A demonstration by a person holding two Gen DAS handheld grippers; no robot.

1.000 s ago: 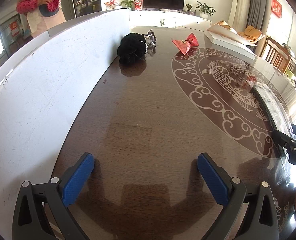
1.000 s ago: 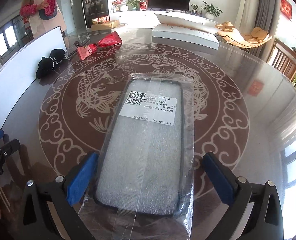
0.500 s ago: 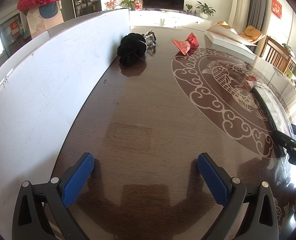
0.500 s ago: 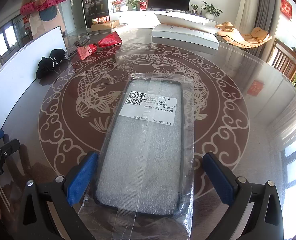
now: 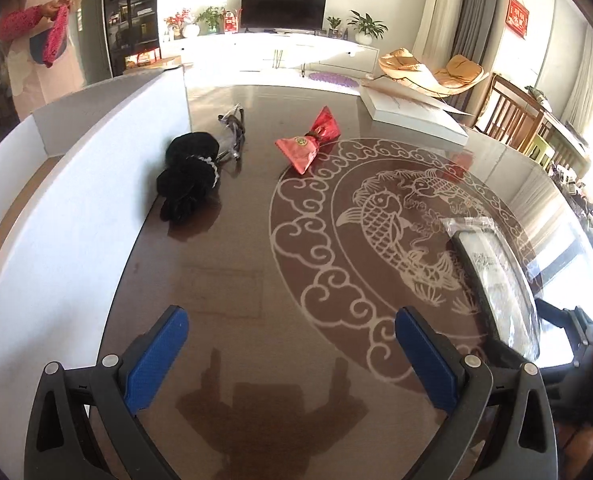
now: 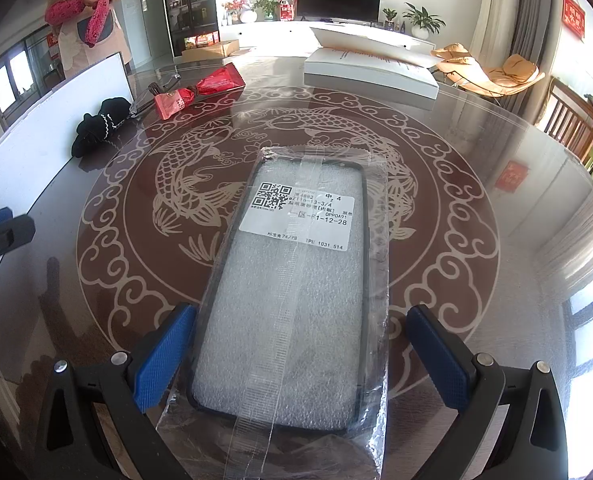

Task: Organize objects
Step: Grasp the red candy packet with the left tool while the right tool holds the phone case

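A phone case in a clear plastic bag with a white label [image 6: 296, 292] lies on the glass-topped table, its near end between the open fingers of my right gripper [image 6: 301, 354]. The case also shows at the right edge of the left wrist view [image 5: 496, 280]. My left gripper [image 5: 292, 354] is open and empty over bare table. Farther back lie a black cloth bundle [image 5: 190, 176], a clear plastic item [image 5: 232, 132] and a red candy pouch [image 5: 308, 142]. The pouch [image 6: 194, 90] and bundle [image 6: 96, 126] show at the far left in the right wrist view.
A white board wall [image 5: 56, 220] runs along the table's left side. A flat white box [image 6: 368, 70] sits at the far edge. The table has a round fish pattern [image 6: 200, 184]. A person in an apron [image 6: 88, 36] stands behind the board. Wooden chairs [image 5: 512, 116] stand at the right.
Neither gripper nor any object on the table has visibly moved. Only the person in the background has shifted her arms.
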